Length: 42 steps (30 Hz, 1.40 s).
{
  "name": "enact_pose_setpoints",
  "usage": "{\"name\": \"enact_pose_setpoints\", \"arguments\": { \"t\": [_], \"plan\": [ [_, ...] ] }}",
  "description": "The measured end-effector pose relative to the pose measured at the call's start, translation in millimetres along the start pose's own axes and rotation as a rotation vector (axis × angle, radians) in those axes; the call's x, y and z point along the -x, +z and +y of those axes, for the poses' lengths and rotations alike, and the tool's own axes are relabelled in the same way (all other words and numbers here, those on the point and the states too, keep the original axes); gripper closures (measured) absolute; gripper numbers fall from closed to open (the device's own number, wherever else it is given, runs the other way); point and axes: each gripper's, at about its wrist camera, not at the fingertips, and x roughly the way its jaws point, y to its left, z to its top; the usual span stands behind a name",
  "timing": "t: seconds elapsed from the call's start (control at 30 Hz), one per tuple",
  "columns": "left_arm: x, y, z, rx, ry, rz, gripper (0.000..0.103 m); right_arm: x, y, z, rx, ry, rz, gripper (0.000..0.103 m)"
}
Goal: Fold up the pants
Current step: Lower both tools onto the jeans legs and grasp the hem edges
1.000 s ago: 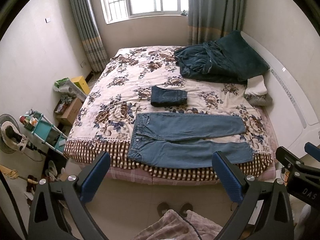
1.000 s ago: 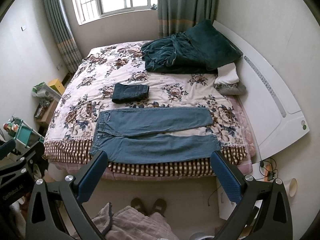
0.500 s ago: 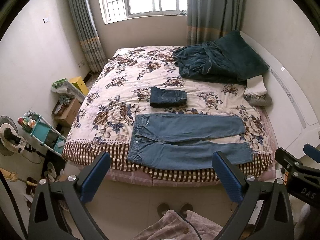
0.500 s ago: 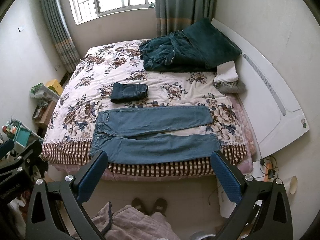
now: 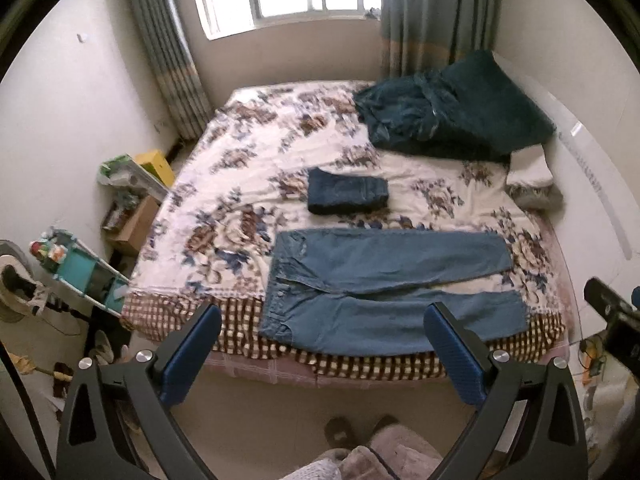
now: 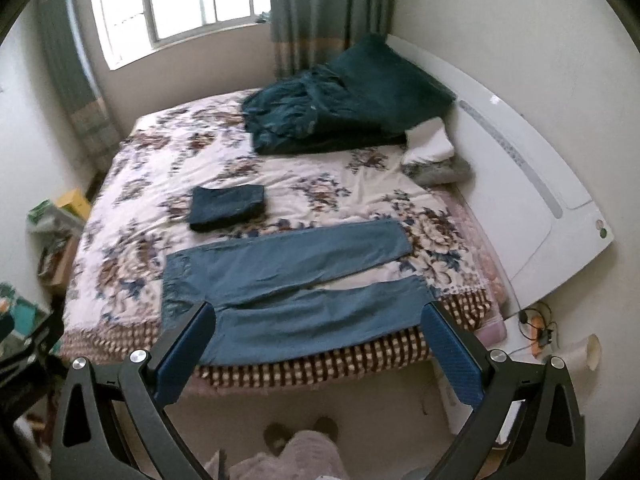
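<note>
- Your left gripper (image 5: 322, 354) hangs above the floor short of the bed's near edge, its 2 blue-padded fingers (image 5: 190, 354) spread wide and holding nothing.
- Your right gripper (image 6: 318, 354) is likewise spread wide and empty, its 2 fingers framing the near hem of the bed.
- The light blue jeans (image 5: 384, 292) lie flat along the near edge of the floral bedspread (image 5: 248, 168), waistband toward 9 o'clock and both legs running toward 3 o'clock, with a narrow gap between the legs.
- The nearer leg overhangs the checked border (image 5: 240, 332) of the bedspread a little.
- In the right wrist view the same jeans (image 6: 288, 280) sit tilted, the far leg angled up toward 2 o'clock.
- At 12 o'clock from the waistband, a folded dark denim pair (image 5: 348, 196) rests apart from the jeans.
- A dark green blanket (image 5: 452, 120) is heaped at the 1 o'clock corner of the bed, against the white headboard (image 6: 532, 184).
- 2 slippered feet (image 5: 360, 432) show at 6 o'clock, on the floor between the fingers.
</note>
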Motion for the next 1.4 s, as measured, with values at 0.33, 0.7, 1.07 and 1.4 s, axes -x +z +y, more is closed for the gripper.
{"name": "enact_pose_setpoints", "arguments": {
  "t": [0.33, 0.7, 1.07, 1.4],
  "plan": [
    [-127.7, 34.4, -8.6, 0.005, 0.048, 0.137, 0.000, -165.3, 47.6, -5.0, -0.026, -0.048, 0.124, 0.000],
    [-304.2, 82.5, -48.3, 0.064, 0.058, 0.312, 0.000, -422.8, 118.4, -28.9, 0.058, -0.009, 0.319, 0.000],
    [-522.3, 75.9, -109.4, -0.014, 0.045, 0.486, 0.000, -673.6, 135.9, -1.7, 0.353, 0.027, 0.425, 0.000],
    [-689.6, 63.8, -161.6, -0.366, 0.035, 0.554, 0.000, -873.0, 73.9, 64.6, 0.743, 0.036, 0.586, 0.000]
  ]
}}
